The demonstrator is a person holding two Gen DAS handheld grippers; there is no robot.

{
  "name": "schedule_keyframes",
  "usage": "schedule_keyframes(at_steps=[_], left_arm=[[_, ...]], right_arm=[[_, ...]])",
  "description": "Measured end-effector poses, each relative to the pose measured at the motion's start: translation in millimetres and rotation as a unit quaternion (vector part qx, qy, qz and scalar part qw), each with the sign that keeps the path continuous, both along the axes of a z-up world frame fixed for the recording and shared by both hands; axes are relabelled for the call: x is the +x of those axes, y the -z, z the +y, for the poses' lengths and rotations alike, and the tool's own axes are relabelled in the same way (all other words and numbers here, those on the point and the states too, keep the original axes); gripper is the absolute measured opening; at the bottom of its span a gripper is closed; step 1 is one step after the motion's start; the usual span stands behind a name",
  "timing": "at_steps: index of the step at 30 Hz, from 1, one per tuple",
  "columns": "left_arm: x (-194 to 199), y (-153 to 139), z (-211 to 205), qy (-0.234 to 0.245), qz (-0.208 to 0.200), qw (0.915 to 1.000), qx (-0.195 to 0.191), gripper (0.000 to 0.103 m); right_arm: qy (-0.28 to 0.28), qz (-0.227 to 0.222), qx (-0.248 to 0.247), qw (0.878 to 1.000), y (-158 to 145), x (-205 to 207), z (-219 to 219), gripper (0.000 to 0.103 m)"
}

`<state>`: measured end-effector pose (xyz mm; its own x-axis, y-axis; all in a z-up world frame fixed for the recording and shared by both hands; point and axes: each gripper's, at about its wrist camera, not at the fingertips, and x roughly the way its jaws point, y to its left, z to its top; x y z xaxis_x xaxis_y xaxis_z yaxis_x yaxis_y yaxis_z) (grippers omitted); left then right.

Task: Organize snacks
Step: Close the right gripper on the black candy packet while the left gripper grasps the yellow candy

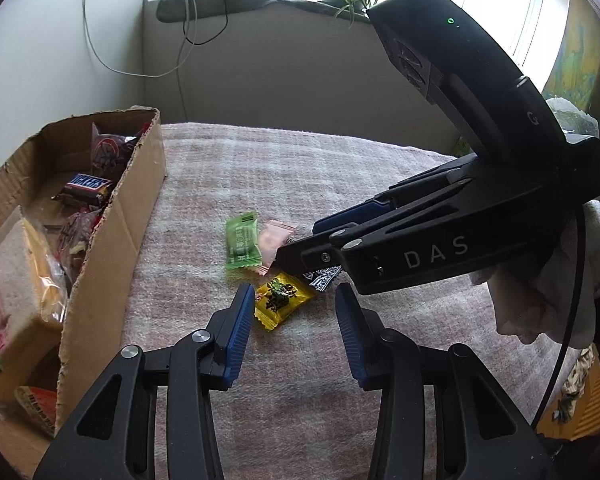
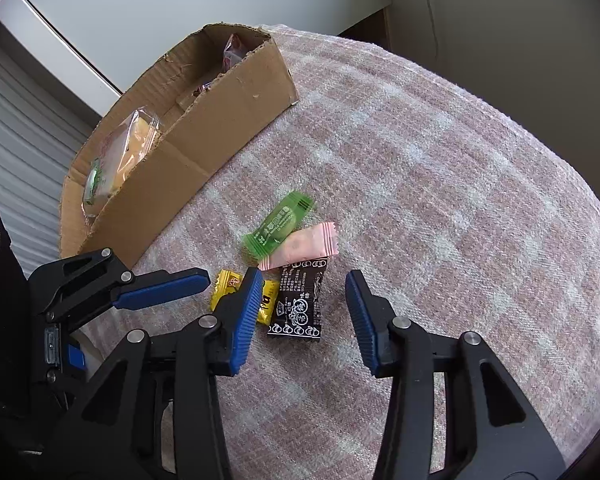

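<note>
**Pick the loose candies one at a time and drop them in the box**

Four small candies lie clustered on the pink-checked surface (image 2: pixel 440 168), just beside the long wall of the cardboard box (image 2: pixel 204 128), which already holds bigger snacks. In your right wrist view the green candy (image 2: pixel 278 228) sits at about 12 o'clock of the cluster, the pink candy (image 2: pixel 300 250) touching its lower edge, the black candy (image 2: pixel 300 304) at 6 o'clock and the yellow candy (image 2: pixel 236 286) at 9 o'clock, partly hidden behind your near finger.

Your right gripper (image 2: pixel 300 312) is spread wide with the black candy between its fingers; nothing is pinched yet. Your left gripper (image 1: pixel 296 316) is also spread and empty, with the yellow candy (image 1: pixel 282 300) near its left finger.

The black wrapper looks like your natural first grab. Go down squarely so both pads meet its long edges, not the crimped ends, which will likely slip. The pink candy touches its top edge, so close gently or you may drag both. Keep the two tools apart; they crowd the same cluster. Lift well clear of the torn box rim before you release.
</note>
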<state>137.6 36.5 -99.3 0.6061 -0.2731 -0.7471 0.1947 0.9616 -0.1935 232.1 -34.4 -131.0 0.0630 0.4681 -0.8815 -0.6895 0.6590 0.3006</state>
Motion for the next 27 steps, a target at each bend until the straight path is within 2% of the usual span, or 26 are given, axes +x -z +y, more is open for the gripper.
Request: schedule_keyframes(at_steps=[7,10,17,26,27], left_arm=[[7,9,-8,0.015,0.011,0.9998,0.005,0.040],[8,10,-13,0.023,0.013,0.9996,0.008,0.033],[9,11,-18,0.022,0.008,0.9994,0.025,0.033],[23,20,-37,0.035,0.009,0.9976,0.060,0.033],[23,21,-38,0.033,0.008,0.9975,0.062,0.028]], right_arm=[[-0.009,-0.003,-0.013,1.000,4,1,11,0.040],[-0.011,-0.015,-0.029,0.999,5,1,15,0.030],[-0.011,-0.020,-0.031,0.999,7,2,14,0.024],[0.013,-0.020,-0.026,0.999,6,7,-14,0.024],[0.016,-0.020,-0.025,0.999,6,7,-16,0.024]])
